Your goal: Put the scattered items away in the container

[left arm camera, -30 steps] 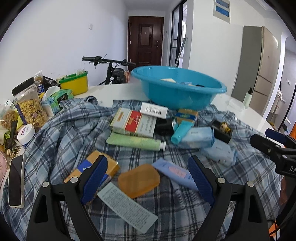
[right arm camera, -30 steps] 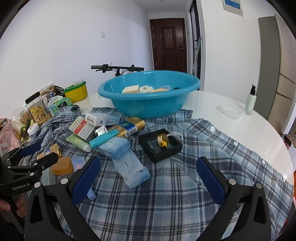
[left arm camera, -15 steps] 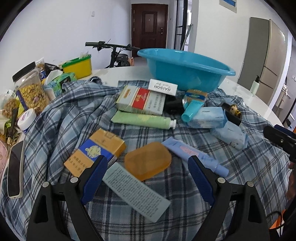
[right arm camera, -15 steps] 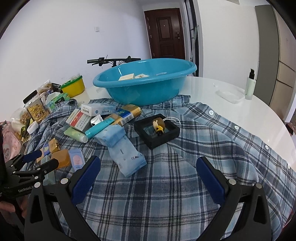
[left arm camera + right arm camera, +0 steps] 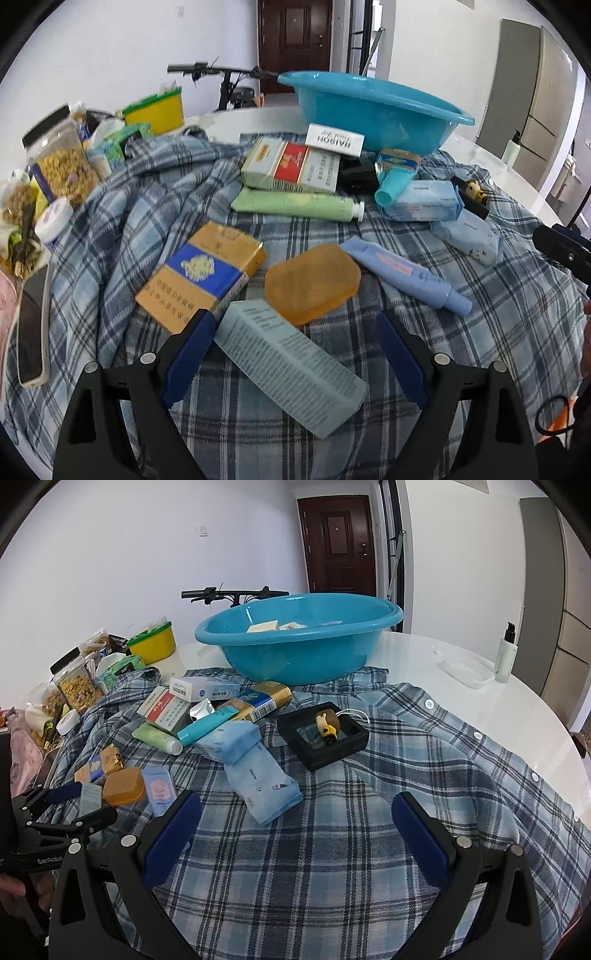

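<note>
Right now the left gripper [image 5: 295, 354] sits at the bottom of its own view, jaws spread wide, with a pale teal box [image 5: 291, 369] lying diagonally between the blue pads and no pad pressing on it. Just above that box, at centre frame, lies an amber soap bar [image 5: 313, 283], overlapping the box's upper end. To the left of the soap is a gold and blue pack [image 5: 203, 275]; to the right, a light blue tube [image 5: 406, 275] slants toward the lower right. Further up the frame rest a green tube [image 5: 295, 204], a red and white carton [image 5: 291, 168] and a white RAISON box [image 5: 334, 139]. All of it lies on a blue plaid shirt [image 5: 498, 332] spread over the white table [image 5: 461, 701].

Over in the right wrist view, the right gripper [image 5: 295, 830] hangs at the bottom, jaws wide too, nothing between them but plaid cloth. Upper centre stands the blue basin [image 5: 295, 657], a few pale items already lying inside. Below it to the right is a black tray [image 5: 323, 736] holding a small figurine; left of that, blue tissue packs [image 5: 258, 775] are stacked across each other.
</note>
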`<state>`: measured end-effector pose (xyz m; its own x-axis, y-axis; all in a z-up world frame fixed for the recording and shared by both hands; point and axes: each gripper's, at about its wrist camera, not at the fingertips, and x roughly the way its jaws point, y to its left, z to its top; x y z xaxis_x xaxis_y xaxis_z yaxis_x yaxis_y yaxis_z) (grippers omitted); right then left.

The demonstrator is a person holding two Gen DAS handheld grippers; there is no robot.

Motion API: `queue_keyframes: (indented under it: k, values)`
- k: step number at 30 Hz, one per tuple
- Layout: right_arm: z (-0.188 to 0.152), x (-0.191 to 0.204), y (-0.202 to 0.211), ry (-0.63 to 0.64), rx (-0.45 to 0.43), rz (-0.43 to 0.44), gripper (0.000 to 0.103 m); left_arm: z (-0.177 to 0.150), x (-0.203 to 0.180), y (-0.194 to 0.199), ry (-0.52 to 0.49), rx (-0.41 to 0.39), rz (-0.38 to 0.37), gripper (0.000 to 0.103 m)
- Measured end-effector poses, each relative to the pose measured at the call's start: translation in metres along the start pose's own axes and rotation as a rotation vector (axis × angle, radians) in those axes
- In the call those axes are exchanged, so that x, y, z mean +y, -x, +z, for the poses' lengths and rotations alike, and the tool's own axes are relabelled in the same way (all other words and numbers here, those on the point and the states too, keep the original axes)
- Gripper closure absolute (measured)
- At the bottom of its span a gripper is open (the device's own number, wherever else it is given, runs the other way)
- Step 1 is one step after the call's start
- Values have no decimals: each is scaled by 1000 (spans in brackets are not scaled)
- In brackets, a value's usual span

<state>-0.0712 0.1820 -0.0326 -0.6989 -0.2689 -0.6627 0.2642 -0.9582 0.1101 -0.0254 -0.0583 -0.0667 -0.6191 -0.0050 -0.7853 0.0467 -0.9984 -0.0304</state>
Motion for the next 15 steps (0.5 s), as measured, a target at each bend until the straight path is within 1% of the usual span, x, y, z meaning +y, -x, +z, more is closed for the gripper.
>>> queue_keyframes:
  k: [4, 7, 11, 13, 14, 15]
  values:
    - [0, 1, 1, 7, -2, 1, 0, -3, 7, 6, 12, -11, 30, 13]
    - [0, 2, -1, 2, 3, 8, 0, -5, 12, 3, 16, 9, 37, 13]
    - [-2, 4, -2, 5, 9, 12, 0, -7, 9, 4, -9, 3, 42, 13]
    - [-2, 4, -2, 8, 11, 12, 0, -8, 9, 2, 0, 18, 13, 28]
    - [-2, 4, -2, 7, 11, 12, 0, -9, 10, 0, 5, 28, 13, 42]
    - [-2, 4, -3, 6, 11, 11, 0, -10, 10, -1, 3, 27, 14, 45]
